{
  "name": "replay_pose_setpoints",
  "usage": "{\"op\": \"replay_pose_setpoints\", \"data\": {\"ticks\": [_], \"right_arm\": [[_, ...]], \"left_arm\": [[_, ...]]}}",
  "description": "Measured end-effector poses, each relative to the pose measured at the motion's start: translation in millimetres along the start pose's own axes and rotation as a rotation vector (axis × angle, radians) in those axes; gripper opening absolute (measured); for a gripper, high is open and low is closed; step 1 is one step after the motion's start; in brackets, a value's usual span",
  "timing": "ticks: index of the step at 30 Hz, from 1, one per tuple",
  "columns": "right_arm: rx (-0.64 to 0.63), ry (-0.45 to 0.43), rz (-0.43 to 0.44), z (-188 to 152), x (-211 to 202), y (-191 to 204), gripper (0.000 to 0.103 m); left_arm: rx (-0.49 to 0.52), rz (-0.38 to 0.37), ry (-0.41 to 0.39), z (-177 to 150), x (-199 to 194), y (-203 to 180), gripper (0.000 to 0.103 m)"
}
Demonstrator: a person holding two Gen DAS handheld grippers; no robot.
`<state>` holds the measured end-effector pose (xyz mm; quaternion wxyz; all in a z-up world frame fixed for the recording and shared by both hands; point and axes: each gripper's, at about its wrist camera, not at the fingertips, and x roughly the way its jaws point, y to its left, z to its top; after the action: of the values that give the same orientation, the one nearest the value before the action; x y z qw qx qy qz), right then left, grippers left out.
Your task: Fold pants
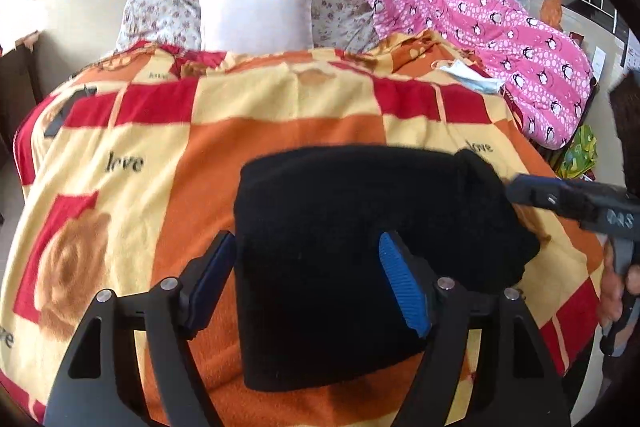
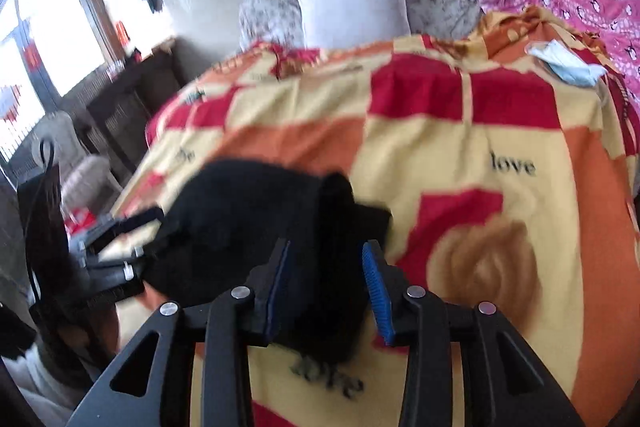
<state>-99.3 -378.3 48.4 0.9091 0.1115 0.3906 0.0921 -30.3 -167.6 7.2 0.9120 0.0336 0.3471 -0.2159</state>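
Pants (image 1: 360, 251), black, folded into a thick bundle on checkered blanket (image 1: 280, 135). Left gripper (image 1: 306, 251) released, jaws spread wide over the bundle. Right gripper (image 2: 326, 263) straddling the bundle's end; grip unclear.

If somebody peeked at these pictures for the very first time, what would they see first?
Probably the folded black pants, a dark bundle in the middle of the bright red, orange and yellow checked blanket printed with "love". Next, the pink penguin-print cloth heaped at the blanket's far right, and the white square pillow propped against the flowered bedding at the back.
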Motion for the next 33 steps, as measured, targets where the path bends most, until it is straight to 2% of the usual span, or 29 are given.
{"op": "replay_pose_setpoints", "data": {"ticks": [3,6,9,11,15,17,18,20,27,30,33], "right_arm": [[0.002,-0.009,-0.013,19,20,3,0.036],[0.002,0.007,-0.039,28,44,2,0.010],[0.059,-0.012,-0.006,29,39,-15,0.002],[0.075,-0.028,-0.011,25,30,-24,0.002],[0.060,0.024,-0.044,16,45,-23,0.003],[0.096,0.006,-0.035,14,40,-27,0.012],[0.102,-0.009,-0.043,13,33,-28,0.020],[0.076,-0.019,-0.071,12,20,-22,0.022],[-0.046,-0.028,0.016,-4,-15,24,0.022],[-0.079,0.014,0.032,-15,-5,36,0.027],[-0.087,0.086,-0.025,-34,14,30,0.028]], "left_arm": [[0.009,0.023,-0.008,10,6,-3,0.074],[0.020,0.050,0.018,16,21,-6,0.074],[0.009,0.041,0.028,14,28,-5,0.075],[0.006,0.035,0.026,12,29,-6,0.079],[0.008,0.053,0.025,12,32,-10,0.080],[0.000,0.052,0.030,12,30,-9,0.080],[-0.003,0.052,0.033,12,29,-9,0.080],[-0.003,0.057,0.036,12,26,-8,0.080],[-0.010,0.067,0.027,12,18,-10,0.080],[-0.012,0.064,0.028,11,17,-12,0.080],[-0.014,0.063,0.032,9,16,-12,0.080]]}}
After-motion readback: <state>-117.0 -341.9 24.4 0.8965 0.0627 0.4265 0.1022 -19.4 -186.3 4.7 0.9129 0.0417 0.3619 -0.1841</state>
